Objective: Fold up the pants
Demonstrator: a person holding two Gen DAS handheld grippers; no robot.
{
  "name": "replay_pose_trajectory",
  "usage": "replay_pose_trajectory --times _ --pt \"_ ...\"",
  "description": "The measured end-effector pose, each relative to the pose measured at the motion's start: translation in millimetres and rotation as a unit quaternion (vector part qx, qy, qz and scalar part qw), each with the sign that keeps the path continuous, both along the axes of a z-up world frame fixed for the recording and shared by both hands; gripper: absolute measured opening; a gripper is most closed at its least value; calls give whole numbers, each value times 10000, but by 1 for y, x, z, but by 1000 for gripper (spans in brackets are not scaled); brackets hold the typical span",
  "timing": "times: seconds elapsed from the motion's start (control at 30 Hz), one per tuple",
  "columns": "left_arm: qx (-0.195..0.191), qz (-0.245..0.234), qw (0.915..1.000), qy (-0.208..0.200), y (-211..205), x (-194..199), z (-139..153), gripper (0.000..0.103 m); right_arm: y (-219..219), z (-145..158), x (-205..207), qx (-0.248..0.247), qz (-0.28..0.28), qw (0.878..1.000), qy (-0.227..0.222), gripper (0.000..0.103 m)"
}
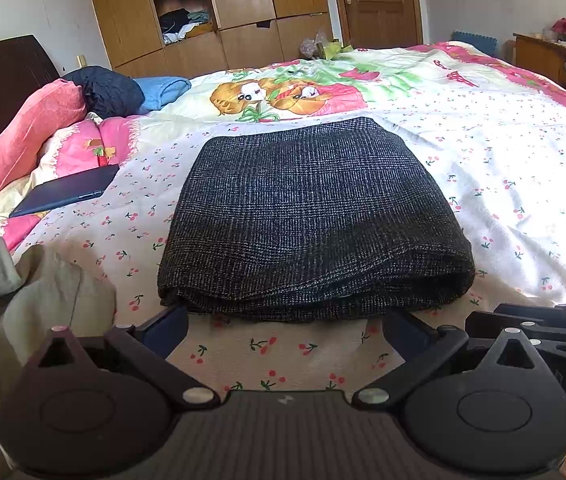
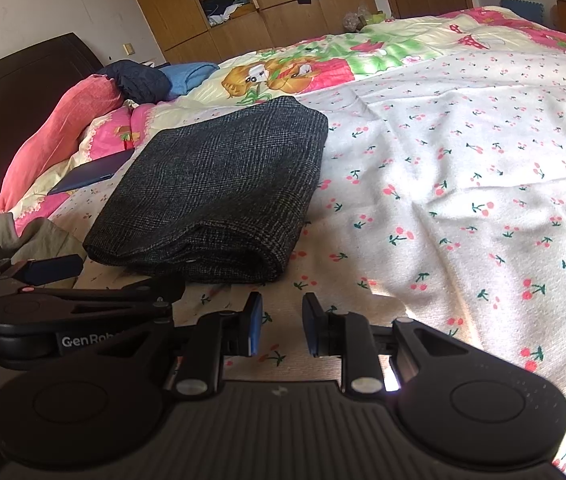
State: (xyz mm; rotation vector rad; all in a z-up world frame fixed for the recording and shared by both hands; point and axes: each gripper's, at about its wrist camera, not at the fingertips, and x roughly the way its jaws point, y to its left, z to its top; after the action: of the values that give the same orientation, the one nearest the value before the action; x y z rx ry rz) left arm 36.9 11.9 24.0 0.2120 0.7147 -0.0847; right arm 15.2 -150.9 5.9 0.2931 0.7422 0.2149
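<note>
- Since the pants (image 1: pixel 315 216) already lie as a compact dark plaid rectangle flat on the bed (image 1: pixel 503 168), the folding looks done or nearly done.
- Your left gripper (image 1: pixel 285 322) is spread wide, its fingers either side of the bundle's near rolled edge and gripping nothing; the tips look tucked just under that edge, though contact is hard to confirm. Probably placed to square or slide the stack.
- Your right gripper (image 2: pixel 281 326) sits off the pants' right corner over bare sheet, jaws parted with a narrow gap and empty, so it's out of the way.
- Layers at the near edge bulge a bit; you'd likely want to press them flat.
- Olive garment (image 1: pixel 23 292) lies just left of the pants, apart from them; a dark tablet (image 1: pixel 69 194) rests near the pillows.
</note>
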Motion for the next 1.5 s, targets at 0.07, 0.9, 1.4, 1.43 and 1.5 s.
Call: replay_pose_trajectory --times 0.07,0.9,1.4,1.43,1.5 --pt "-29 37 10000 14 0 0 0 103 0 1 0 -9 16 10000 -23 24" --pt "-36 90 9999 34 0 0 1 103 0 3 1 -38 74 10000 -16 24" --pt "-22 87 10000 36 -1 0 0 103 -1 2 2 -69 65 10000 -15 24" --pt "-25 88 10000 40 -1 0 1 103 -1 2 2 -69 68 10000 -17 24" --pt "-31 88 9999 41 -1 0 0 103 0 2 2 -66 66 10000 -18 24"
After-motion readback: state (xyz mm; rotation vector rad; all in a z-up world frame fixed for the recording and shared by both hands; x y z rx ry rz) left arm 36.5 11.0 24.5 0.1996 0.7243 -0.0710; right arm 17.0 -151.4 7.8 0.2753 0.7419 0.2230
